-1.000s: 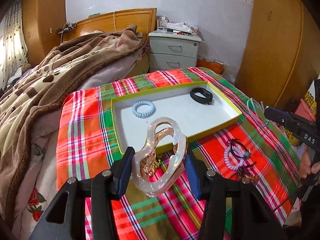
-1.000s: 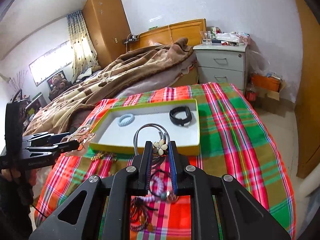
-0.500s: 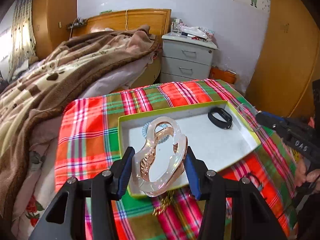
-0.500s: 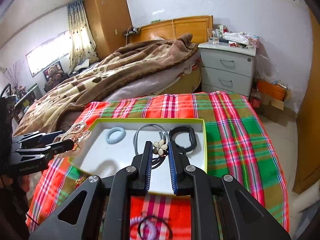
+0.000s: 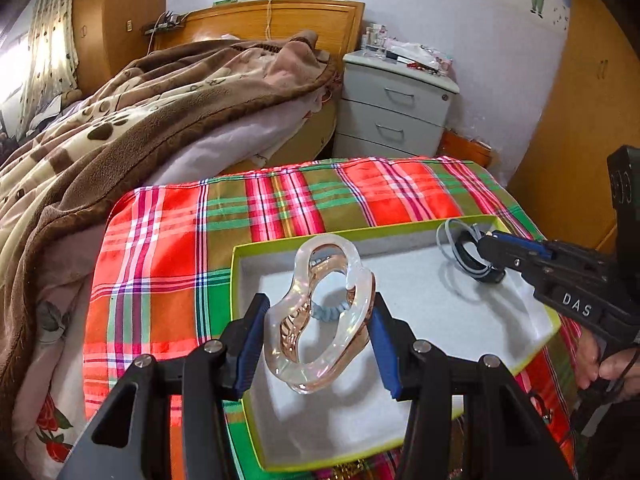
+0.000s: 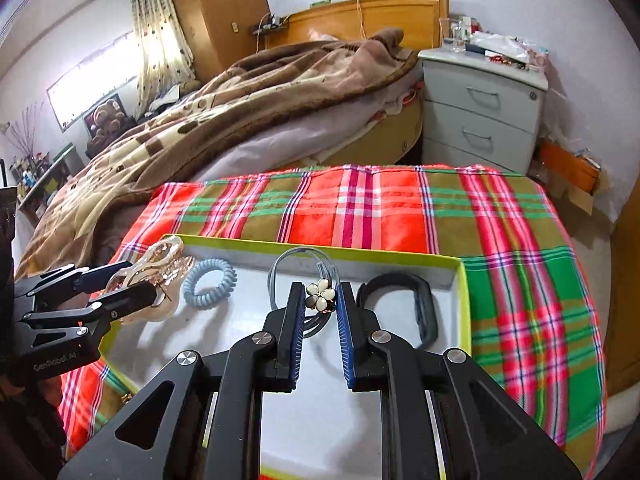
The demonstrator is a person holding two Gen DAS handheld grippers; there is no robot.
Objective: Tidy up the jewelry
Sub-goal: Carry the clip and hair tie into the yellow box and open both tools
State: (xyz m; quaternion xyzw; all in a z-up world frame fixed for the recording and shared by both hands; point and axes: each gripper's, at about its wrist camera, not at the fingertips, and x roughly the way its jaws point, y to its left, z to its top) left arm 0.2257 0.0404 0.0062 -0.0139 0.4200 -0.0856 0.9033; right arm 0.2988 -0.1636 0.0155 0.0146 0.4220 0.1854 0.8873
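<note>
Between the blue pads of the left gripper (image 5: 316, 338) sits a large translucent pink-tinted plastic claw hair clip (image 5: 320, 320), clamped at its two sides and held clear above the white floor of the shallow lime-edged cardboard box (image 5: 400, 236). Its jaws are clenched on the clip. Over at the right gripper (image 6: 318, 300), the pads pinch a thin grey elastic hair tie with a cream flower charm (image 6: 320, 298); the loop arches forward over the box, and the charm sits right at the fingertips.

Already lying in the box are a pale blue spiral hair tie (image 6: 210, 282), just beside the clip, and a black rubbery wristband (image 6: 404, 306), just right of the grey loop. The box rests on a red, green and olive plaid cloth (image 6: 500, 240), with a brown paw-print blanket (image 5: 120, 120) on the bed behind.

Both loads appear ready to be set down. A sensible way would be to lower each gripper until its piece nearly meets the box floor, choosing bare white patches: the clip nearer the front left, away from the blue spiral, the flower tie left of the wristband. Releasing low should keep the hard clip from bouncing or tipping onto the spiral, and the light tie may cling to a pad, so a slow opening seems wise.
</note>
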